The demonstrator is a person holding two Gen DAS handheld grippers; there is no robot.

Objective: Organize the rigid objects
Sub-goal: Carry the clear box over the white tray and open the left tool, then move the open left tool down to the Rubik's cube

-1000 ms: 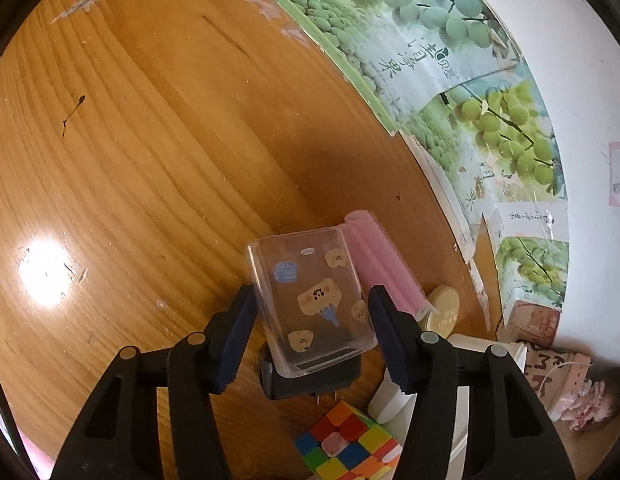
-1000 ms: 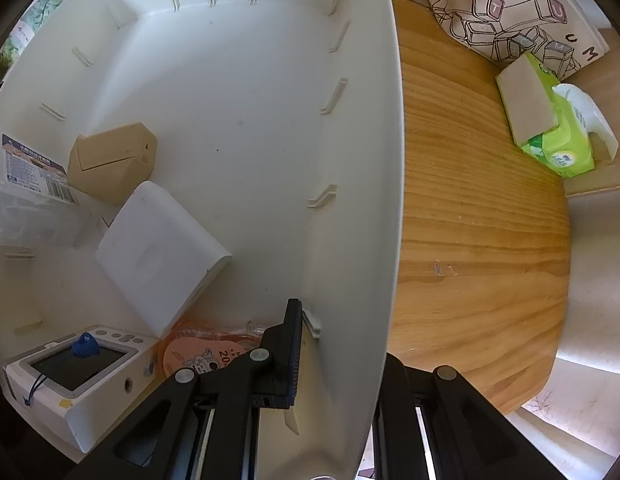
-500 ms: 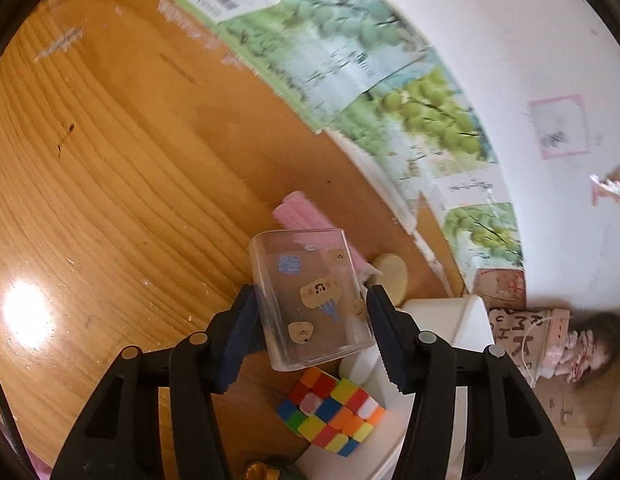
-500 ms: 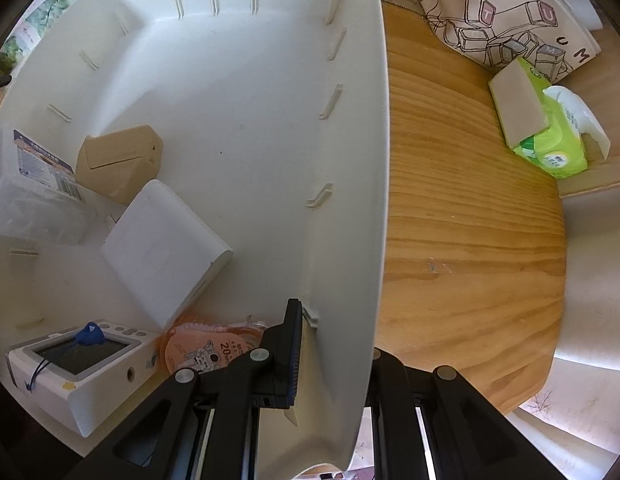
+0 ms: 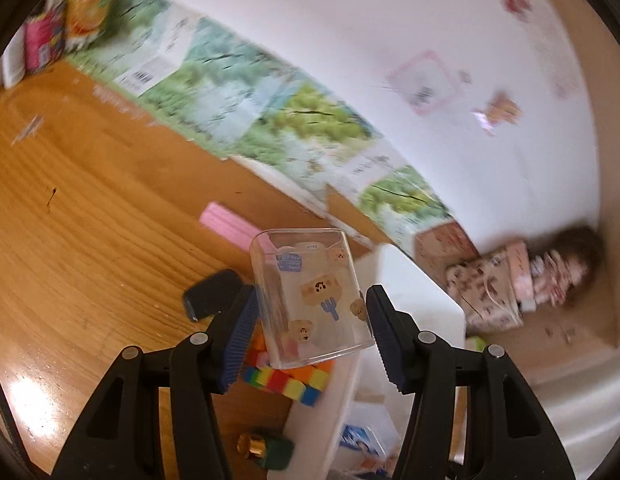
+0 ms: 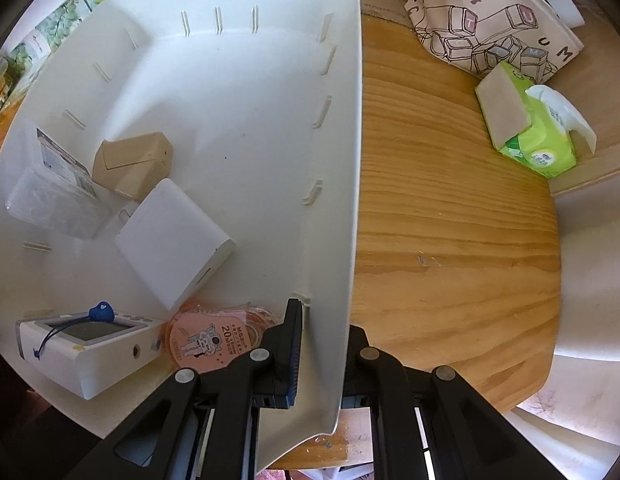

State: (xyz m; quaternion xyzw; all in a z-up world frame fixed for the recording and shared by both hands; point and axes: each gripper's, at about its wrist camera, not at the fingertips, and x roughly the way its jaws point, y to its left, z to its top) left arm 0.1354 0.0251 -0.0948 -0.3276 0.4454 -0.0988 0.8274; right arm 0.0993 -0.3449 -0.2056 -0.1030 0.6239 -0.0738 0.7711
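My left gripper [image 5: 310, 320] squeezes the clear box [image 5: 310, 296] with the bear stickers, holding it up in the air with its long side pointing away from me. The white bin [image 5: 414, 300] sits just past the box, a bit to the right, so I think the box goes there next. My right gripper [image 6: 322, 356] is pinched tight on the bin's wall [image 6: 334, 240], keeping it steady.

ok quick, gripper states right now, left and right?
Left gripper: closed on the clear plastic box, lifted above the table.
Right gripper: closed on the side wall of the white bin.
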